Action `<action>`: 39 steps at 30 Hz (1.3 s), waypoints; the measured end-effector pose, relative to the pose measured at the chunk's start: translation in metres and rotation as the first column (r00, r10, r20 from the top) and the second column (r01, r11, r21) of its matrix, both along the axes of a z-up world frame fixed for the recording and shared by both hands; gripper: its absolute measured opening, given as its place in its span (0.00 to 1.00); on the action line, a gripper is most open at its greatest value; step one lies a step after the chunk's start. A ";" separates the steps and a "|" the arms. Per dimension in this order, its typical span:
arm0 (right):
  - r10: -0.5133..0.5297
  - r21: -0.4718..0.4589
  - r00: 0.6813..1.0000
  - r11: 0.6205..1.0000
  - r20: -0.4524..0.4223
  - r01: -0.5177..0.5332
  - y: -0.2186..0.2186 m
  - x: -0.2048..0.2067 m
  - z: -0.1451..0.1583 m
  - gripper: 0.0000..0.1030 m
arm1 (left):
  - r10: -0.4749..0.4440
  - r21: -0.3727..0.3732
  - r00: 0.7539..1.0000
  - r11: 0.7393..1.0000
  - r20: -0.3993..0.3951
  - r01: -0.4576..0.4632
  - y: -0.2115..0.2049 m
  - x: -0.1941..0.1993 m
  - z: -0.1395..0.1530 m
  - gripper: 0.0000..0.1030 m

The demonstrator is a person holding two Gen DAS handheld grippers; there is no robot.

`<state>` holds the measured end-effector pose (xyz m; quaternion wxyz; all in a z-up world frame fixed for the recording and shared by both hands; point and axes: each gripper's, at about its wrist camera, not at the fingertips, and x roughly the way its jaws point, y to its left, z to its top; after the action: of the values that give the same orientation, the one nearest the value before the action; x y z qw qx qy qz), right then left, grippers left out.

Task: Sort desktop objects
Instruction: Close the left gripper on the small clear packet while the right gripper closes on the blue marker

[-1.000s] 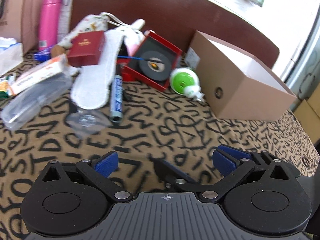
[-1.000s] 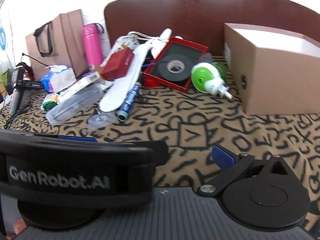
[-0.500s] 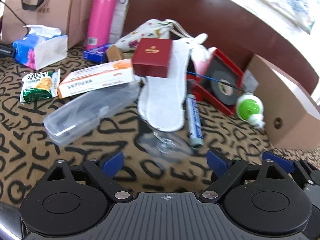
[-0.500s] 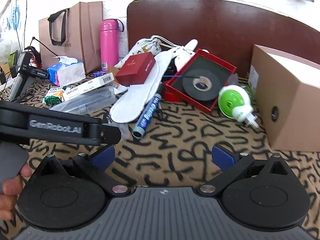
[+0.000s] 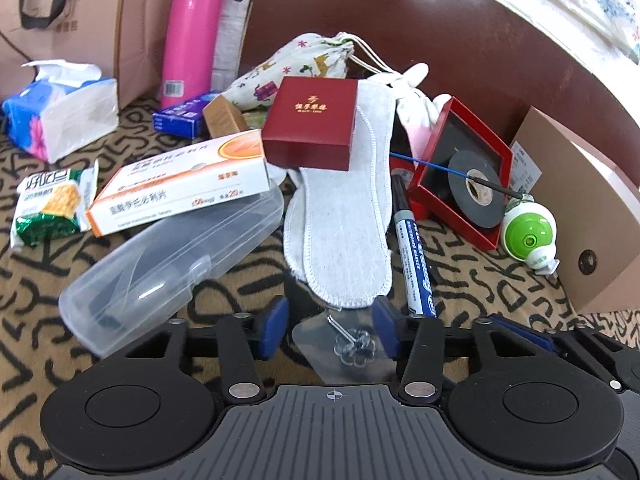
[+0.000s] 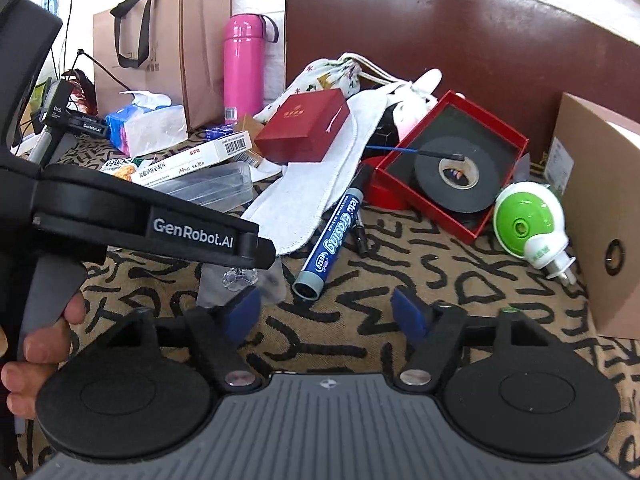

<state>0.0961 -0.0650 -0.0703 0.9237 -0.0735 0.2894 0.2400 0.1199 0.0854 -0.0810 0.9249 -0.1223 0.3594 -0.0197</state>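
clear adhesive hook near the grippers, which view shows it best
The left wrist view: the clear adhesive hook lies whole and unobstructed between the open left gripper fingers. In the right wrist view the hook is partly hidden by the left gripper's body.

Tan tabletop (image 5: 472,276) cloth covered in black squiggly letters, hot pink flask (image 5: 192,32), dark red box (image 5: 312,124), blue marker (image 5: 414,256), green-and-white plug thing (image 5: 528,232).

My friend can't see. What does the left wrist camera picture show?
The open left gripper straddles a clear plastic adhesive hook on a tan cloth with black letters. Beyond lie a white fabric insole, a blue whiteboard marker and a clear plastic case.
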 end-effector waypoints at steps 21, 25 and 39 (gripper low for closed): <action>0.007 0.017 1.000 1.000 -0.026 -0.006 -0.008 0.010 0.000 0.21 | -0.050 -0.007 0.999 0.999 0.015 0.050 -0.001 -0.019 -0.001 0.00; -0.007 0.034 0.998 0.999 -0.054 0.009 -0.026 0.001 0.001 0.18 | -0.054 -0.055 0.999 0.997 0.011 0.054 0.000 -0.032 -0.001 0.00; -0.017 0.005 0.997 1.000 -0.074 0.018 -0.064 -0.041 0.003 0.18 | -0.110 0.014 0.993 0.994 0.033 0.110 -0.019 -0.066 0.013 0.00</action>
<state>0.0555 -0.1294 -0.0675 0.9146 -0.0592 0.3235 0.2354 0.0536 0.0663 -0.0683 0.9292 -0.0964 0.3499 -0.0705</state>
